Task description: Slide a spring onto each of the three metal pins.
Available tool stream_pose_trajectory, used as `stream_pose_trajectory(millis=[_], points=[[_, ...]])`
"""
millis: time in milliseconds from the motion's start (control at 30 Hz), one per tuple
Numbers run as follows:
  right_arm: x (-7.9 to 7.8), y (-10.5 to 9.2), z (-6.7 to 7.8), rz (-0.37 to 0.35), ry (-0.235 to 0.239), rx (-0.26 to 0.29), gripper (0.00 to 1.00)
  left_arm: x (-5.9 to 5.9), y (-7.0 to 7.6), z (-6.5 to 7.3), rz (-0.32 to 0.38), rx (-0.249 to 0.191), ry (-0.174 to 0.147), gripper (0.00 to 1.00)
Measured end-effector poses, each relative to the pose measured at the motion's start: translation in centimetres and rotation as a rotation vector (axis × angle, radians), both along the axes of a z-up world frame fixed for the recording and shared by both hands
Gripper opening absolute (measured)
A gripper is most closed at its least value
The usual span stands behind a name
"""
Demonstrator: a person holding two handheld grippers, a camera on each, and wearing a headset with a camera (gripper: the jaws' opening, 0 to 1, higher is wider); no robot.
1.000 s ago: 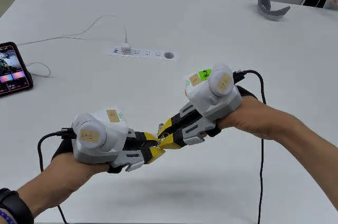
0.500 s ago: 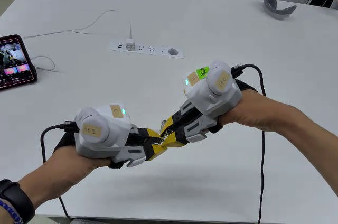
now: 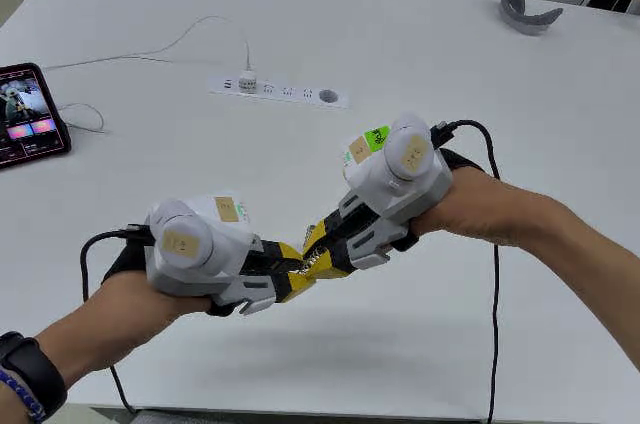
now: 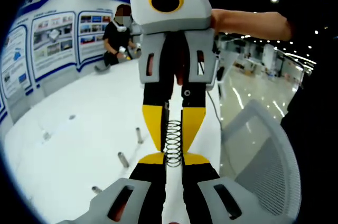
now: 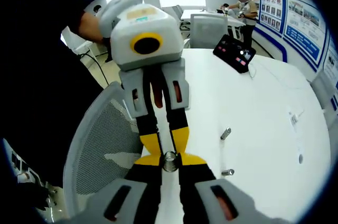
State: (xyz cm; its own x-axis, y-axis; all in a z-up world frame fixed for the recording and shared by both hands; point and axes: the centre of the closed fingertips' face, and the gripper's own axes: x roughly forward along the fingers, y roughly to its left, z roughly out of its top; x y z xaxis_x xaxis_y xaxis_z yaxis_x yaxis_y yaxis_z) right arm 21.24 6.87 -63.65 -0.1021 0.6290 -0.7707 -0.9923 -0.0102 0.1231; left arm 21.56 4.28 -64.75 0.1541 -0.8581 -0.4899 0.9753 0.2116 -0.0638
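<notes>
Spring (image 3: 311, 262) shown in the head view as a tiny coil caught between two handheld tools that meet tip to tip, low over a white table (image 3: 420, 74); the left tool (image 3: 292, 282) comes in from the person's left hand and the right tool (image 3: 322, 256) angles down from the right hand. Left gripper view: the spring (image 4: 172, 142) stands on end, its near end pinched in the left tool's yellow tips and most of its length clamped between the right tool's jaws, which reach in from above. Beyond them, three short metal pins (image 4: 122, 159) rest apart on the table, each looking bare. Right gripper view: the coil is seen end-on at the right tool's clenched tips, with two pins (image 5: 225, 133) on the table off to one side, no spring on either. Judged from this, the task is near its start: one spring is in hand, none is threaded on, and all three pins are left to do
</notes>
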Motion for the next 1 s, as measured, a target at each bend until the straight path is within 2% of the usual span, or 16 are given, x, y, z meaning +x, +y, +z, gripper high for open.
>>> stream_pose_trajectory(millis=[133,300,400,467,633,700,800,1000], points=[[-0.1,-0.2,-0.2,-0.003,0.000,-0.006,0.13,0.0,0.1,-0.2,0.011,-0.003,0.006,0.10],[0.1,-0.5,-0.5,-0.031,-0.005,-0.001,0.13,0.2,0.4,-0.3,0.047,-0.033,0.025,0.11],[0.2,-0.9,-0.6,-0.049,-0.007,0.003,0.13,0.3,0.7,-0.6,0.060,-0.029,0.030,0.13],[0.3,-1.2,-0.6,-0.066,-0.006,0.010,0.13,0.3,1.1,-1.0,0.071,-0.018,0.027,0.14],[0.7,-2.3,-0.8,-0.117,-0.003,0.019,0.13,0.9,2.2,-1.5,0.139,-0.032,0.064,0.20],[0.8,-2.9,-0.9,-0.136,-0.003,0.017,0.13,1.2,2.8,-1.8,0.163,-0.026,0.057,0.22],[1.0,-3.7,-1.3,-0.165,-0.002,0.005,0.13,1.5,3.4,-2.1,0.194,-0.031,0.069,0.24],[1.6,-5.4,-2.0,-0.220,-0.010,-0.017,0.13,2.1,4.8,-2.5,0.253,-0.025,0.069,0.28]])
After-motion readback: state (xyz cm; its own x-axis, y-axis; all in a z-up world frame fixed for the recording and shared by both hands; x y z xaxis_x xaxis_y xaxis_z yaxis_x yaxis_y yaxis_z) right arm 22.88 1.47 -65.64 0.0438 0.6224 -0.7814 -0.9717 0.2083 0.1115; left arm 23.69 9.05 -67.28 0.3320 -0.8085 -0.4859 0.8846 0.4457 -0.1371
